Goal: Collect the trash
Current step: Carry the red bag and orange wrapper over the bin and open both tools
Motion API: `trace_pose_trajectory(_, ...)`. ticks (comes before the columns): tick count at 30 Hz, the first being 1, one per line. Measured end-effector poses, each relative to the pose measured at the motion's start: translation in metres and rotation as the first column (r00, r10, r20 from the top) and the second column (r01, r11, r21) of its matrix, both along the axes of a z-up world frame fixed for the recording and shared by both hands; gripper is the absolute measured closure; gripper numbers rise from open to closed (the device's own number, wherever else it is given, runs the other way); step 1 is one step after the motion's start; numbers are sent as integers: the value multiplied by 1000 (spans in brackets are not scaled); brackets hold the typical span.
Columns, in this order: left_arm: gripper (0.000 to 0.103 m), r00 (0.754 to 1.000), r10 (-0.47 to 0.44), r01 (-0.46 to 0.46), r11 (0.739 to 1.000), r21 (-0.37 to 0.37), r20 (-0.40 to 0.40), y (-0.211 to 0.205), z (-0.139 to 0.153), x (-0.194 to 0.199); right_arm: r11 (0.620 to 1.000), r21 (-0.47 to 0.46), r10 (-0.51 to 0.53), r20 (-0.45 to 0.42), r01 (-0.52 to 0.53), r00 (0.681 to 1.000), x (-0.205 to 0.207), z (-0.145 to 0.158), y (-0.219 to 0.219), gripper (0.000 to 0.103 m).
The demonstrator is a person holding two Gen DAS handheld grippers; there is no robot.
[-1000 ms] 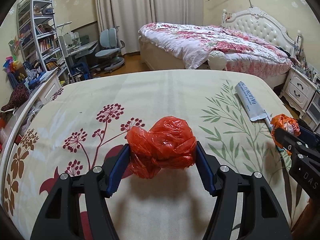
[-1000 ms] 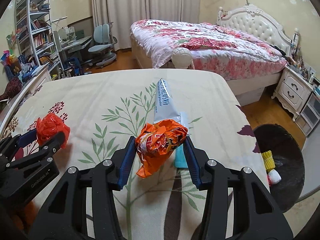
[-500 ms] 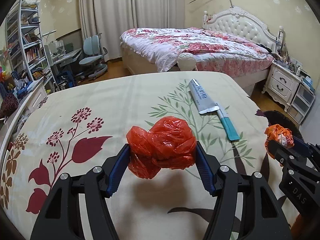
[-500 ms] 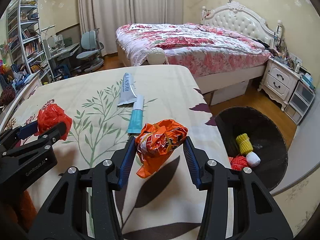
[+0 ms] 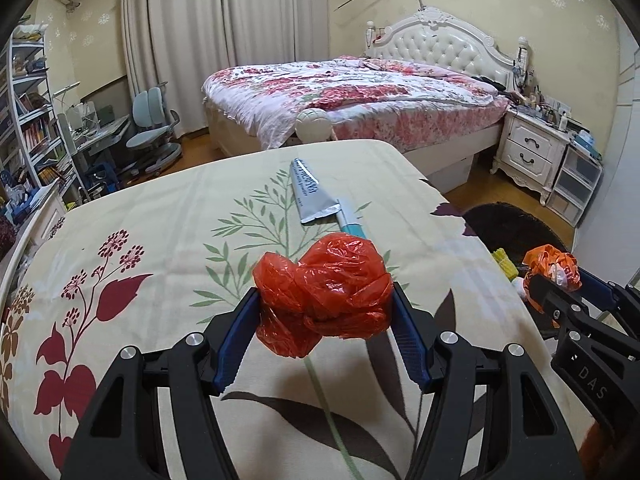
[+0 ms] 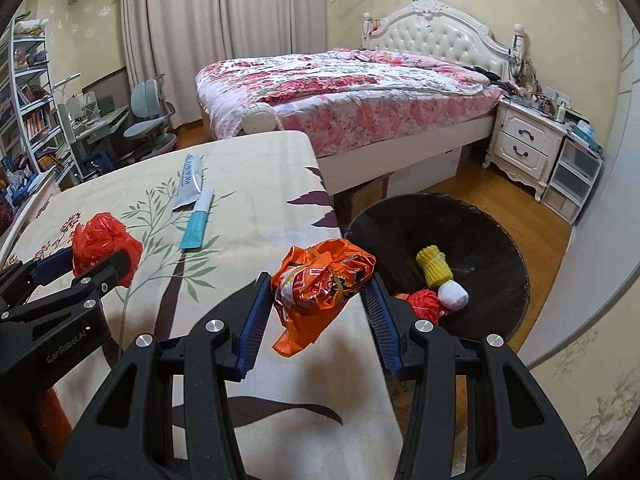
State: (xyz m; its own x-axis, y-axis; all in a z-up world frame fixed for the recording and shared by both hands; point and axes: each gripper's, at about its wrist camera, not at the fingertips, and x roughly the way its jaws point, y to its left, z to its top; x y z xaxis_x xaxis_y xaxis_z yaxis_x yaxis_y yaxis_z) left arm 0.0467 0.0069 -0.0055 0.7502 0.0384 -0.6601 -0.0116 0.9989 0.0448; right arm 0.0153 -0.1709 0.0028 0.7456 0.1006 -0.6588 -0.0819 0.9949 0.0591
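The left gripper is clenched on a crumpled red bag, held above the flowered bedspread short of its edge. The right gripper grasps an orange wrapper at that edge, just beside the black bin on the floor. Two tubes lie on the bedspread farther from the bin.

"DAS" on the right gripper, "GenRobot.AI" on the left gripper, tube print illegible
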Motion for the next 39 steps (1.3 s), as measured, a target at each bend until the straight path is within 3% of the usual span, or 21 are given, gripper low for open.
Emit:
trace_pose_trajectory(20,39,981,-196,195,980,36,18,-109,-8,38,986,-5,-166,-3,166,986,26,-10,-91,56)
trace_pose_trajectory(39,39,973,-230,231,972,42,-26,-159,-26,108,970,13,-241,-61,242,969,78,-37,-133,56)
